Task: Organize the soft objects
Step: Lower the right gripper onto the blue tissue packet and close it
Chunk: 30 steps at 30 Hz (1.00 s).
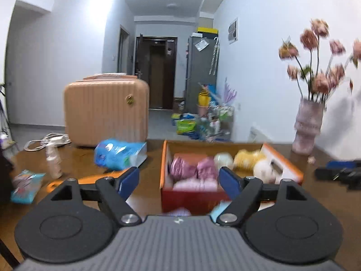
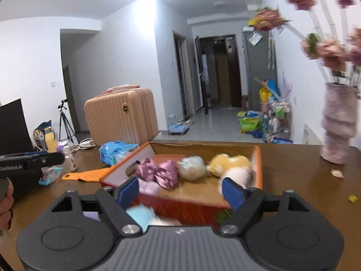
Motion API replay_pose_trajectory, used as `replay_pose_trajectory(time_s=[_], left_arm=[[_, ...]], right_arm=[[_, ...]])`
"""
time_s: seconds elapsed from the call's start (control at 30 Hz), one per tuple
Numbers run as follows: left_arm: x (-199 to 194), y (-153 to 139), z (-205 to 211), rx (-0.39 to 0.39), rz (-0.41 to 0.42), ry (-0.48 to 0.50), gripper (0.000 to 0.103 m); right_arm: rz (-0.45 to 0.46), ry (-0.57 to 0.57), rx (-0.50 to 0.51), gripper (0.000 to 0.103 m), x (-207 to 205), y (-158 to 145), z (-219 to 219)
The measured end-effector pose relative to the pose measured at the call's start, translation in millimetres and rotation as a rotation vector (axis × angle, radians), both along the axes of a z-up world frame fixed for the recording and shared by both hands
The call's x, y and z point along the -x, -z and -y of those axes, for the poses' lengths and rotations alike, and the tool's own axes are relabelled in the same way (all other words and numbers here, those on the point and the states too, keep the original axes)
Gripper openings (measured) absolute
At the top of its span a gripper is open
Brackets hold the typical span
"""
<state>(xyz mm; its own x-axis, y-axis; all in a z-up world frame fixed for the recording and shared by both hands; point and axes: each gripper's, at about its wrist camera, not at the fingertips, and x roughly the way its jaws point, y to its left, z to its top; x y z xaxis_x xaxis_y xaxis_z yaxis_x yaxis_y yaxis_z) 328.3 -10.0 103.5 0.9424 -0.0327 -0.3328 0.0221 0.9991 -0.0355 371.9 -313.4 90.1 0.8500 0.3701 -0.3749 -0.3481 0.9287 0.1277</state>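
An orange box (image 1: 194, 199) stands on the brown table (image 1: 144, 180). It holds pink satin scrunchies (image 1: 191, 169), a pale pompom (image 1: 223, 160), a yellow plush (image 1: 248, 158) and a white plush (image 1: 264, 171). My left gripper (image 1: 179, 177) is open in front of the box with nothing between its blue pads. My right gripper (image 2: 180, 188) is open too, before the same box (image 2: 185, 210), and its jaws are empty. A light blue fluffy item (image 2: 141, 213) and a lilac one (image 2: 91, 215) lie on the table just below the right gripper. The left gripper's body (image 2: 29, 162) shows at the left edge of the right wrist view.
An orange lid (image 2: 85, 174) lies left of the box. Behind it are a blue tissue pack (image 1: 119, 153), a spray bottle (image 1: 54, 162), a wipes pack (image 1: 24, 186) and a peach suitcase (image 1: 106, 110). A pink vase of flowers (image 1: 306, 126) stands at the back right.
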Motion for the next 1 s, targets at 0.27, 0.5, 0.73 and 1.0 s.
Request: replay_pose_trajectory(time_s=[0.27,0.5,0.73,1.0], left_arm=[[72,54,20,0.072,-0.111,-0.073,0.08],[100,74,35,0.053,-0.148,-0.08,0.081],[99,74,43,0.055,-0.148,-0.072,0.081],[83,82,57,0.066,-0.186,0.008,0.081]], right_arm=[[-0.045,0.048,-0.029,0.084,79,59,43],[-0.063,0.017,-0.057,0.084,112,87,44],[-0.064,0.027,-0.06,0.084,116,91,44],[-0.084,0.012,-0.061,0.083,105,87,37]])
